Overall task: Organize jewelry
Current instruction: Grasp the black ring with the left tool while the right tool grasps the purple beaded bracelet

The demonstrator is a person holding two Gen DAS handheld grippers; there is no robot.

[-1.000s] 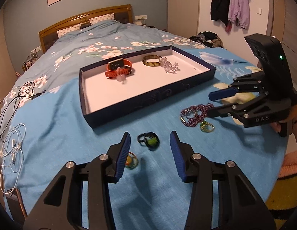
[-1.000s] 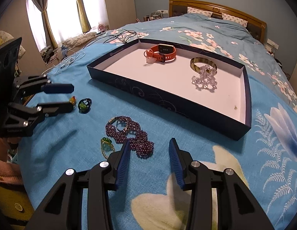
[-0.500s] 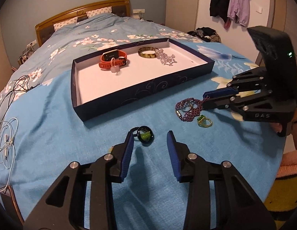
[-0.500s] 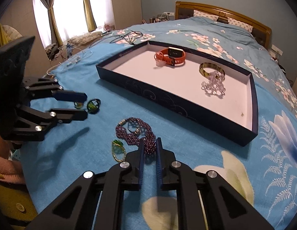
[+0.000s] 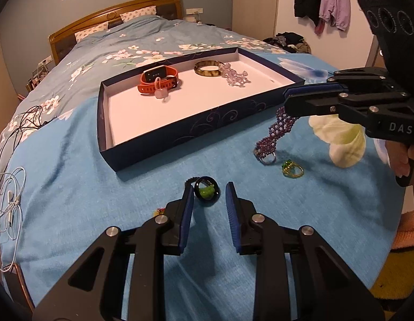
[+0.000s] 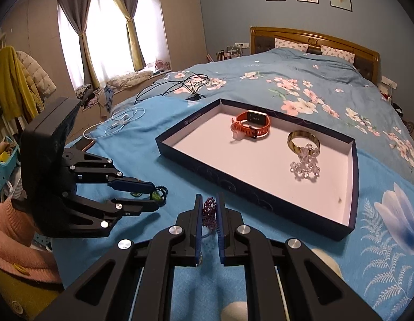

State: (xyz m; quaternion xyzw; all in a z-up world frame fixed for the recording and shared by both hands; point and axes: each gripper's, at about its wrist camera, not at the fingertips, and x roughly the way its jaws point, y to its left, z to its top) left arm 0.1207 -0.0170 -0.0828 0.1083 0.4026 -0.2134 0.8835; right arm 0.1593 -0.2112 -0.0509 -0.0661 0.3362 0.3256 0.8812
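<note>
A dark blue tray (image 5: 196, 123) (image 6: 249, 195) lies on the bed and holds an orange watch (image 5: 158, 80) (image 6: 251, 127), a brown bangle (image 5: 208, 67) (image 6: 303, 140) and a clear bead bracelet (image 5: 235, 76) (image 6: 304, 165). My right gripper (image 6: 207, 206) (image 5: 286, 101) is shut on a purple bead bracelet (image 5: 278, 129) (image 6: 209, 211) and lifts it; its lower end still touches the cover. My left gripper (image 5: 208, 195) (image 6: 156, 196) is open around a black ring with a green stone (image 5: 206, 191) on the cover. A gold ring with a green stone (image 5: 292, 168) lies nearby.
A small colourful piece (image 5: 159, 210) lies beside my left finger. White earphones (image 5: 10, 203) and black cables (image 5: 22, 128) lie at the bed's left side. A blue basket (image 6: 3, 165) and clothes stand beyond the bed's edge.
My right gripper shut on the purple bracelet and raised it off the cover toward the tray. My left gripper moved forward, so the black ring now sits between its fingers.
</note>
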